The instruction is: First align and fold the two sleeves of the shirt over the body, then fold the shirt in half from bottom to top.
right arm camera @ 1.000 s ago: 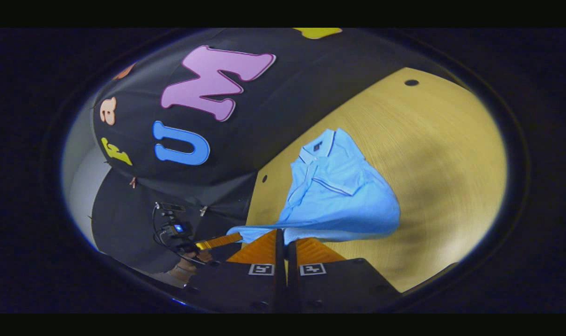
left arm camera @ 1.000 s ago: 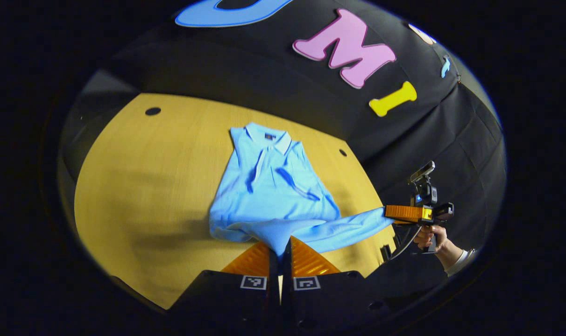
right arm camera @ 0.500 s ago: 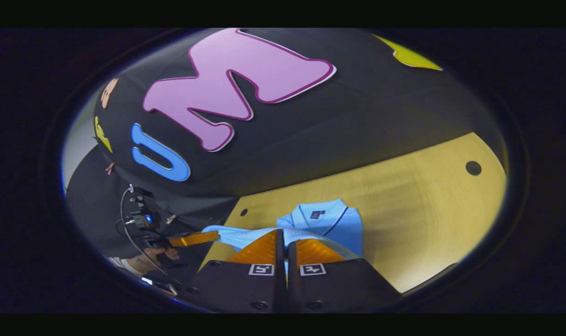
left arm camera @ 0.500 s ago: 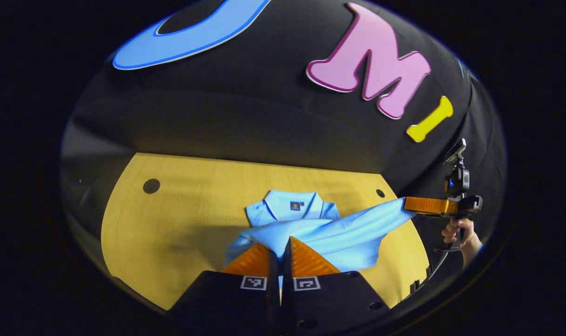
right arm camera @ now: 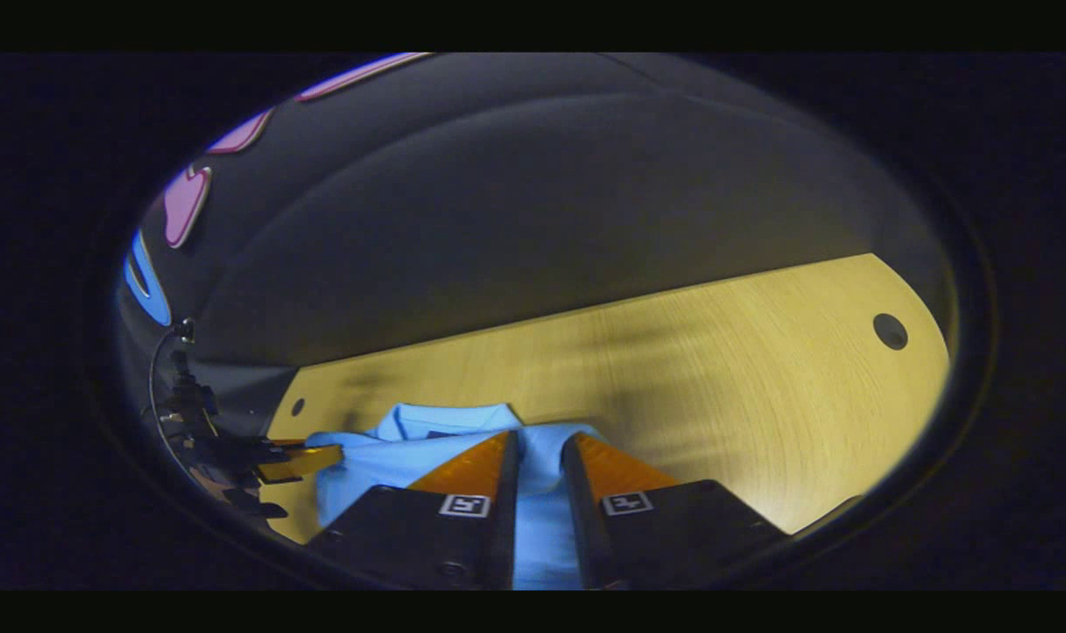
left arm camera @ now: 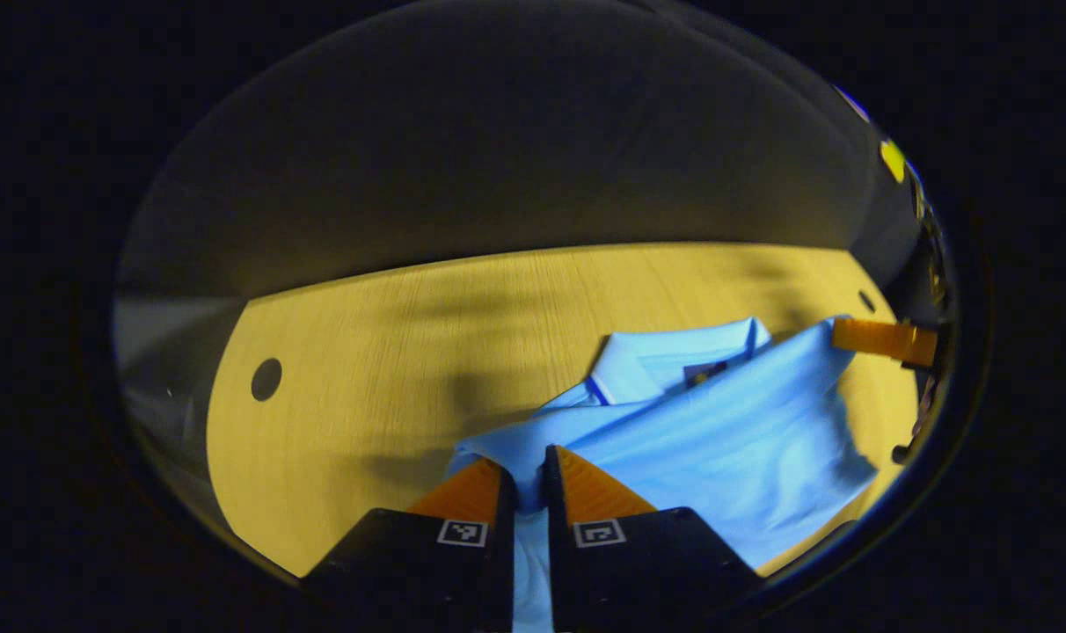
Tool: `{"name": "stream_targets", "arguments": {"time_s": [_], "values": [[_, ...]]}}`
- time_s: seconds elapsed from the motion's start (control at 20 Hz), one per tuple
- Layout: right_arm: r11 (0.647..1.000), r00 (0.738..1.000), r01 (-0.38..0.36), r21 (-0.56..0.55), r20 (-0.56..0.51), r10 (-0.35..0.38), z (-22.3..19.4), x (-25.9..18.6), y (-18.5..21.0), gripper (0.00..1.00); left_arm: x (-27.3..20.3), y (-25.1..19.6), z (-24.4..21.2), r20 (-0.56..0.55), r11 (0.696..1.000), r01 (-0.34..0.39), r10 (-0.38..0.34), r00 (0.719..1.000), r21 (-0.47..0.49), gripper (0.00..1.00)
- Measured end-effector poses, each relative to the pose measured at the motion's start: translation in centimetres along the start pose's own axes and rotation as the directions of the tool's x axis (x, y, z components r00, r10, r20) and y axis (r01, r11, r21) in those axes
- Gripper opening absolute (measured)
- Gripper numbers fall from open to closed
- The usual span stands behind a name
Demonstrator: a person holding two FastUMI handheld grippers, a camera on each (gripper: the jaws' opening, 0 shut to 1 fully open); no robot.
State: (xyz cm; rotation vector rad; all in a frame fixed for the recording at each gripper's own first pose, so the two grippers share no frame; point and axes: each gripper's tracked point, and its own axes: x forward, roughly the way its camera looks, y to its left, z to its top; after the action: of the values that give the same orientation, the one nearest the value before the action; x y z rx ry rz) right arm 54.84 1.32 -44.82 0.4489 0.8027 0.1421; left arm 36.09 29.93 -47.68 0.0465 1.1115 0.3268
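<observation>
The light-blue shirt (left arm camera: 700, 431) lies on the wooden table (left arm camera: 366, 369), its collar (left arm camera: 665, 356) toward the booth wall and its lower part drawn up over the body toward the collar. The left gripper (left arm camera: 529, 466) pinches the shirt's near fabric edge, fingers almost closed on it. The right gripper (right arm camera: 540, 453) stands slightly wider, shirt cloth between its fingers; in the left gripper view it meets the shirt's corner beside the collar

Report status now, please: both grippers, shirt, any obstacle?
Left gripper and right gripper: each with jaws a little apart, shirt hem between them. Hem up at collar. Table: no obstacle seen.
</observation>
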Motion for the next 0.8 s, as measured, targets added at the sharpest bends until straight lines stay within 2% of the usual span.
{"name": "stream_targets", "arguments": {"time_s": [0.05, 0.1, 0.2, 0.25, 0.3, 0.35, 0.5, 0.65, 0.8], "values": [[1.0, 1.0, -0.004, 0.003, -0.005, 0.005, -0.2, 0.1, -0.1, 0.34, 0.4, -0.3, 0.3, 0.009, 1.0, -0.017, 0.017, 1.0, -0.001, 0.25], [1.0, 1.0, -0.001, -0.011, -0.01, 0.001, -0.3, -0.2, -0.7, 0.5, 0.4, 0.0, 0.5, 0.028, 0.999, -0.038, 0.039, 0.999, -0.009, 0.47], [0.999, 1.0, -0.004, -0.051, 0.009, 0.005, 0.3, -1.3, -1.1, 0.82, 0.1, 0.1, 0.3, 0.021, 0.999, -0.037, 0.037, 0.999, -0.007, 0.91], [0.998, 0.999, -0.008, -0.068, 0.032, 0.01, 0.9, -1.9, -1.1, 0.98, -0.4, 0.7, 0.4, 0.028, 0.998, -0.057, 0.057, 0.998, 0.0, 0.93], [0.997, 0.999, -0.01, -0.081, 0.05, 0.014, 1.5, -2.6, -1.1, 0.9, -1.1, 1.2, 1.0, 0.056, 0.997, -0.07, 0.071, 0.996, -0.013, 0.98], [0.995, 0.997, -0.013, -0.094, 0.07, 0.02, 2.3, -3.6, -1.1, 0.98, -2.6, 1.0, 1.9, 0.09, 0.997, -0.056, 0.06, 0.994, -0.048, 0.99], [0.99, 0.992, -0.018, -0.14, 0.119, 0.035, 4.0, -6.4, -0.5, 0.98, -7.3, 1.0, 3.8, 0.191, 0.989, -0.03, 0.059, 0.98, -0.148, 0.99], [0.981, 0.984, -0.002, -0.193, 0.172, 0.036, 5.3, -9.3, 0.5, 0.98, -12.8, 1.3, 5.1, 0.273, 0.991, -0.055, 0.088, 0.958, -0.125, 0.99], [0.961, 0.965, 0.011, -0.275, 0.255, 0.062, 7.1, -14.5, 2.3, 0.98, -20.4, 0.6, 5.9, 0.382, 0.994, -0.074, 0.1, 0.919, -0.083, 0.99]]}}
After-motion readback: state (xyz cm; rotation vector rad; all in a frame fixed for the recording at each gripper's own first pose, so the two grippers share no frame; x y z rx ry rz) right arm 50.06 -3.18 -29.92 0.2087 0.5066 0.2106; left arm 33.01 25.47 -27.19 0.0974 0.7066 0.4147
